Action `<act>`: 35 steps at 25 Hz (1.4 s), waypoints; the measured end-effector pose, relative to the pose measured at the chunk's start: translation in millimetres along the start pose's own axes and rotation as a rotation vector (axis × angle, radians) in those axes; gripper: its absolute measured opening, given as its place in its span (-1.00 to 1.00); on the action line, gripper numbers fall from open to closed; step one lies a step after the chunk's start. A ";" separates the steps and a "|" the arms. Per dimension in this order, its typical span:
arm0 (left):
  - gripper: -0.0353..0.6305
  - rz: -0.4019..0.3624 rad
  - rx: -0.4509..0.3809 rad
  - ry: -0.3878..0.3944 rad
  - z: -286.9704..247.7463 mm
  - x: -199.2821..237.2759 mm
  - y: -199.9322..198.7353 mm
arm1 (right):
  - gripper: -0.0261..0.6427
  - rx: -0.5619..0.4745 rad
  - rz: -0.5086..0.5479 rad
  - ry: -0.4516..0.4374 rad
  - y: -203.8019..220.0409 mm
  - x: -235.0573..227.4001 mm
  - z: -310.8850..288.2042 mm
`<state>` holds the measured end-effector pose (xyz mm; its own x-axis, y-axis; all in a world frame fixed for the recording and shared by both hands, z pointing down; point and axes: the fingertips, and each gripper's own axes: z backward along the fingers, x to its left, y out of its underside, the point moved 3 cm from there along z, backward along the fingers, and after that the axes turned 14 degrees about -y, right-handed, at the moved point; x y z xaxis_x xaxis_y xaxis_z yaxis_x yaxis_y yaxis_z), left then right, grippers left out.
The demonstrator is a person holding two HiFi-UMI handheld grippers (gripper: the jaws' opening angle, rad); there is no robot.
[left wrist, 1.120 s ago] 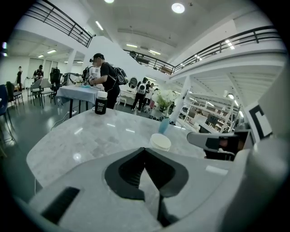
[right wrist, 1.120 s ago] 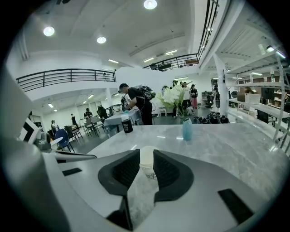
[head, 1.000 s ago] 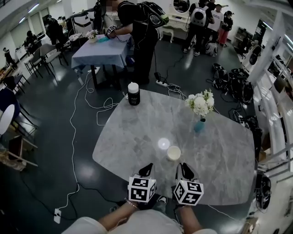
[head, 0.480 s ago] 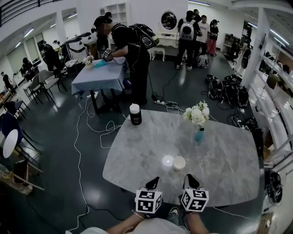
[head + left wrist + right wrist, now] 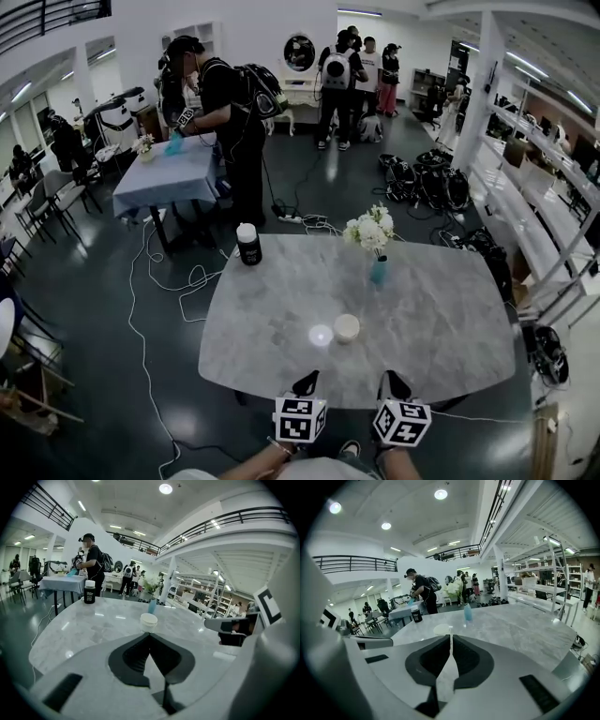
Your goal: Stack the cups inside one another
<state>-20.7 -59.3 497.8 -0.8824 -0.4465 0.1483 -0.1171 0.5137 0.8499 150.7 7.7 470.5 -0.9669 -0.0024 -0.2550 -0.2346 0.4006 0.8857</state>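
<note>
The cream cup (image 5: 346, 327) is standing upright on the grey marble table (image 5: 450, 319), somewhat nearer the person's edge than the far one, with nothing touching it. Whether another cup is nested inside cannot be told. Both grippers are hovering over the table's near edge, apart from the cup. The left gripper (image 5: 306, 380) is pointing toward the cup, its jaws pressed together with nothing between them. The right gripper (image 5: 394, 380), just beside it, is showing its jaws pressed together too; they have just been closing, on nothing. Beyond the cup a blue vase (image 5: 378, 271) is holding white flowers (image 5: 368, 228), and a black jar (image 5: 248, 246) with a white lid is sitting at the far left corner. Past the table, a person (image 5: 230, 112) is standing at a blue-clothed table (image 5: 164, 178).
</note>
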 end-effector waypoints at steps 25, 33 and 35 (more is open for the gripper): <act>-0.91 -0.016 -0.034 -0.054 57.6 -67.4 34.4 | -0.86 -0.014 0.043 -0.115 17.3 -18.1 73.9; -0.91 -0.011 -0.044 -0.075 49.1 -62.0 26.3 | -0.88 -0.010 0.056 -0.137 11.8 -15.9 59.9; -0.91 -0.007 -0.043 -0.079 45.2 -61.1 24.1 | -0.90 -0.002 0.067 -0.141 9.8 -16.7 55.8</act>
<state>9.8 13.4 486.4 -0.9150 -0.3900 0.1038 -0.1048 0.4781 0.8721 170.2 62.7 461.8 -0.9567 0.1535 -0.2472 -0.1702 0.3936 0.9034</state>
